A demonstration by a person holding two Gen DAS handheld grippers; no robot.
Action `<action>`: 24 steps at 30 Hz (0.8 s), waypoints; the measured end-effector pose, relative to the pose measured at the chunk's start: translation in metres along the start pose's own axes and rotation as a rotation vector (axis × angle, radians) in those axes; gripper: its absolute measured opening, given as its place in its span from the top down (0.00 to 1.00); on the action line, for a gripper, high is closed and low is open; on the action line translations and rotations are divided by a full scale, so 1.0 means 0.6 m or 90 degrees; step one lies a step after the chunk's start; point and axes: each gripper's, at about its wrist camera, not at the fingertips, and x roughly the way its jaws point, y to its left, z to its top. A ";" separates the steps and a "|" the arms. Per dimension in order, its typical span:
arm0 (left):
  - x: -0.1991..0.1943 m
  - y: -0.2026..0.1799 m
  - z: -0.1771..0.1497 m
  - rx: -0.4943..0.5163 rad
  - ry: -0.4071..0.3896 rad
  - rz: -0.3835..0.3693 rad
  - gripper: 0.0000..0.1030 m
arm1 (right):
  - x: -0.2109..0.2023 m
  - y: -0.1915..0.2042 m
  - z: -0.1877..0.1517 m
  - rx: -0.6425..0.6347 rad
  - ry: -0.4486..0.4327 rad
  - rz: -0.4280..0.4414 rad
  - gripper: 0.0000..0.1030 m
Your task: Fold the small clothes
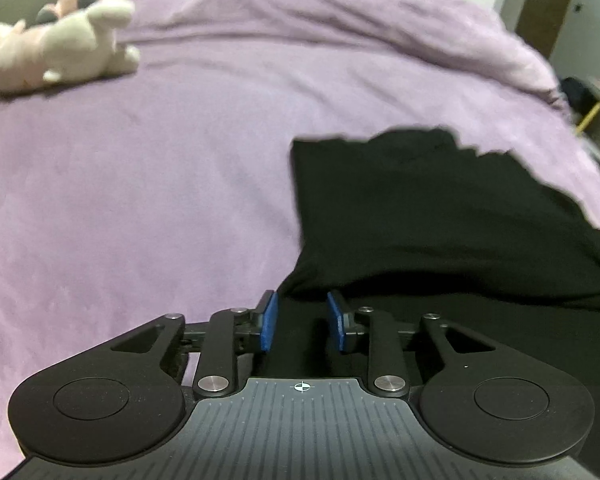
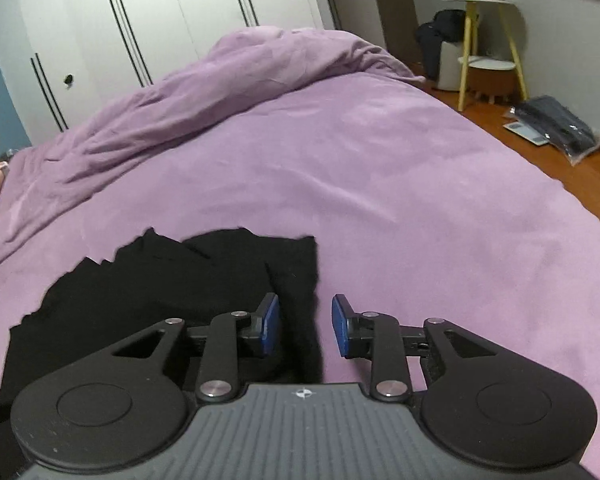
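A black garment [image 1: 440, 220] lies flat on the purple bedcover [image 1: 140, 200], with a jagged far edge. In the left wrist view my left gripper [image 1: 303, 320] hovers over the garment's near left corner. Its blue pads [image 1: 269, 322] stand apart and black cloth shows in the gap, not pinched. In the right wrist view the same garment [image 2: 180, 288] spreads to the left. My right gripper [image 2: 305, 326] sits over its right edge, pads apart. The cloth's edge runs down between the pads without being pressed.
Plush toys [image 1: 60, 48] lie at the bed's far left. A bunched purple duvet [image 2: 240, 80] is heaped at the far side. White wardrobe doors [image 2: 140, 20] stand behind. A yellow-legged side table [image 2: 488, 40] and a dark bag [image 2: 556, 128] are on the wooden floor to the right.
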 end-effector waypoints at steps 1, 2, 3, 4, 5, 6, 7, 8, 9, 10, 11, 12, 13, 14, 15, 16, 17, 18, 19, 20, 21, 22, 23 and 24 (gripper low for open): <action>-0.011 -0.004 0.006 0.003 -0.017 -0.012 0.66 | 0.012 0.010 0.003 -0.011 0.007 -0.002 0.72; -0.016 -0.008 0.012 0.003 -0.029 -0.021 0.62 | 0.022 0.019 0.004 -0.022 0.012 -0.003 0.72; -0.017 -0.016 0.020 0.003 -0.039 -0.028 0.60 | 0.037 0.029 0.005 -0.036 0.019 -0.007 0.72; -0.011 -0.024 0.028 0.007 -0.041 -0.032 0.60 | 0.050 0.038 0.005 -0.044 0.029 -0.013 0.72; -0.003 -0.034 0.033 0.011 -0.040 -0.032 0.60 | 0.064 0.043 0.006 -0.050 0.038 -0.018 0.73; 0.010 -0.045 0.038 0.015 -0.036 -0.031 0.60 | 0.079 0.048 0.006 -0.052 0.049 -0.023 0.73; 0.024 -0.056 0.043 0.021 -0.030 -0.029 0.60 | 0.092 0.052 0.007 -0.054 0.061 -0.029 0.73; 0.041 -0.066 0.046 0.027 -0.020 -0.025 0.61 | 0.098 0.055 0.008 -0.056 0.063 -0.032 0.77; 0.055 -0.075 0.050 0.034 -0.014 -0.019 0.61 | 0.093 0.057 0.008 -0.061 0.057 -0.025 0.83; 0.063 -0.082 0.050 0.040 -0.011 -0.013 0.61 | 0.091 0.060 0.009 -0.075 0.050 -0.018 0.91; 0.073 -0.087 0.050 0.045 -0.008 -0.008 0.61 | 0.087 0.062 0.009 -0.094 0.040 -0.015 0.94; 0.084 -0.088 0.049 0.051 -0.005 -0.002 0.61 | 0.084 0.064 0.009 -0.114 0.025 -0.031 0.94; 0.094 -0.088 0.048 0.055 -0.001 0.005 0.61 | 0.087 0.064 0.007 -0.129 0.014 -0.067 0.95; 0.103 -0.087 0.045 0.057 0.005 0.010 0.58 | 0.095 0.059 0.005 -0.132 0.018 -0.094 0.97; 0.109 -0.084 0.042 0.057 0.009 0.010 0.58 | 0.103 0.054 0.002 -0.130 0.026 -0.114 0.98; 0.113 -0.081 0.039 0.053 0.009 0.006 0.58 | 0.106 0.050 0.000 -0.125 0.027 -0.119 0.99; 0.113 -0.079 0.035 0.051 0.006 0.002 0.58 | 0.103 0.050 0.001 -0.118 0.024 -0.120 0.98; 0.112 -0.078 0.033 0.051 0.004 0.001 0.58 | 0.096 0.052 0.002 -0.105 0.022 -0.125 0.97; 0.110 -0.077 0.032 0.055 0.003 0.000 0.58 | 0.085 0.057 0.003 -0.094 0.017 -0.131 0.92; 0.108 -0.076 0.032 0.058 0.003 -0.001 0.58 | 0.071 0.062 0.001 -0.090 0.003 -0.128 0.92; 0.107 -0.076 0.031 0.062 0.004 -0.001 0.58 | 0.056 0.064 -0.004 -0.088 -0.008 -0.110 0.92; 0.106 -0.076 0.031 0.065 0.005 -0.002 0.57 | 0.042 0.070 -0.011 -0.091 -0.011 -0.080 0.92; 0.105 -0.076 0.031 0.065 0.006 -0.002 0.57 | 0.036 0.075 -0.015 -0.098 -0.008 -0.060 0.91; 0.103 -0.075 0.030 0.065 0.006 -0.002 0.57 | 0.031 0.078 -0.024 -0.106 0.000 -0.043 0.90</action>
